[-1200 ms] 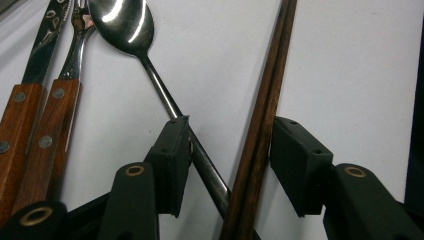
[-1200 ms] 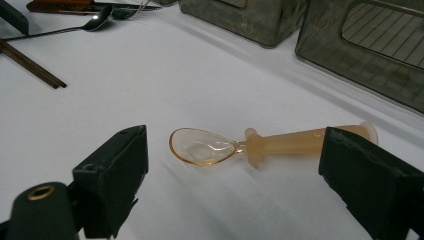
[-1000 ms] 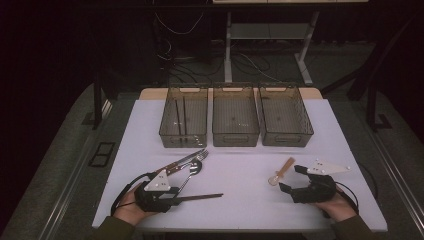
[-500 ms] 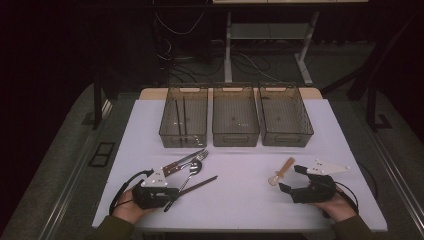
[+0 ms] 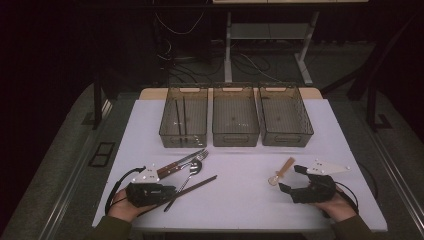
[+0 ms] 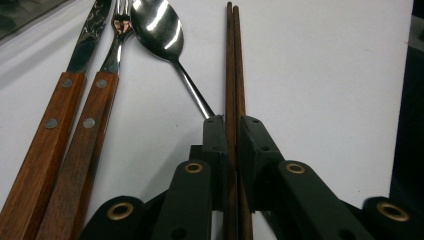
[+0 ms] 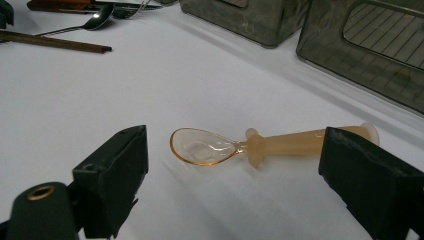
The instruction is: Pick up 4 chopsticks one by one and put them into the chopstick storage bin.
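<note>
Chopsticks (image 6: 233, 75) now sit pinched between my left gripper's (image 5: 165, 191) jaws; those jaws have just been closing, and the pair that lay flat across the table a second ago now slants up and away from the gripper toward the trays. I read that as the grasp made, so lifting them toward the left tray (image 5: 184, 116), where two dark sticks already lie, looks like the next step. Just to the left of the jaws lie the metal spoon (image 6: 155, 25), the fork (image 6: 100, 100) and the knife (image 6: 60, 105), side by side and close to the sticks, so I would lift straight up. My right gripper (image 7: 240, 185) is spread wide and holds nothing; the amber plastic spoon (image 7: 240, 145) lies on the table (image 5: 240, 190) just ahead between its jaws, untouched.
</note>
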Motion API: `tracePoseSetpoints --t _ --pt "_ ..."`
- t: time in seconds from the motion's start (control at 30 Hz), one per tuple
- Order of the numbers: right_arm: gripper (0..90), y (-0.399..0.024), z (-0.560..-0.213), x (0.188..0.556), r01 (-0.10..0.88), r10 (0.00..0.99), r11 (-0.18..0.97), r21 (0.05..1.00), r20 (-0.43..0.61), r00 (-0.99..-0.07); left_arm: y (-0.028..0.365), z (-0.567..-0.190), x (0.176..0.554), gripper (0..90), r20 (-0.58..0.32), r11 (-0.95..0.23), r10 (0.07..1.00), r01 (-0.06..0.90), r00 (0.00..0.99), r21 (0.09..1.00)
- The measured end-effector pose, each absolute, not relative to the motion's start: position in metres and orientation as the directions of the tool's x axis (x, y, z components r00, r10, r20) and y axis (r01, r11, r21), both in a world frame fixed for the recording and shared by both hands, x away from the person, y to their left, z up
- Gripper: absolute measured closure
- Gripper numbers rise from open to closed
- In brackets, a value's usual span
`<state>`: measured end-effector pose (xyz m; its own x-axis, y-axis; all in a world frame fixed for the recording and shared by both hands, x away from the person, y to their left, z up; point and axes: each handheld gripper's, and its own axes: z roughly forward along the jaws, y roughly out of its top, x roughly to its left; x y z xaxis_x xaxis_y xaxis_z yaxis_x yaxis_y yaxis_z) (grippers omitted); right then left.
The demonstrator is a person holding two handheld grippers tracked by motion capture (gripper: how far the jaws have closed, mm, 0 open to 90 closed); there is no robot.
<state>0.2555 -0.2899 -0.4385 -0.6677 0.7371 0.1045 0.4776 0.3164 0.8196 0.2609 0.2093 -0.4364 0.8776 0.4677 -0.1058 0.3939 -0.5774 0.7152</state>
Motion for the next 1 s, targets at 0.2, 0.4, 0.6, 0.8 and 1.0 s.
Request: tracePoseSetpoints --t 0.2,0.4,0.6,0.8,1.0 --pt "12.6 -0.2899 -0.4386 0.2555 0.478 0.737 0.317 0.819 0.105 -0.668 0.2100 -0.4391 0.2619 81.9 -0.113 -0.588 0.469 0.406 0.876 0.700" --pt "12.6 -0.2900 -0.4385 0.2555 0.478 0.738 0.317 0.819 0.104 -0.667 0.2107 -0.4421 0.2628 82.3 -0.097 -0.605 0.478 0.408 0.873 0.684" --pt "12.6 -0.2898 -0.4385 0.2554 0.478 0.737 0.318 0.819 0.104 -0.668 0.2108 -0.4438 0.2628 82.8 -0.079 -0.618 0.474 0.394 0.877 0.681" --pt "12.6 -0.2893 -0.4386 0.2555 0.477 0.735 0.319 0.819 0.104 -0.670 0.2105 -0.4441 0.2625 83.7 -0.065 -0.625 0.468 0.382 0.881 0.680" --pt "12.6 -0.2889 -0.4387 0.2553 0.475 0.733 0.322 0.819 0.102 -0.672 0.2111 -0.4442 0.2636 84.5 -0.077 -0.621 0.468 0.389 0.880 0.680"
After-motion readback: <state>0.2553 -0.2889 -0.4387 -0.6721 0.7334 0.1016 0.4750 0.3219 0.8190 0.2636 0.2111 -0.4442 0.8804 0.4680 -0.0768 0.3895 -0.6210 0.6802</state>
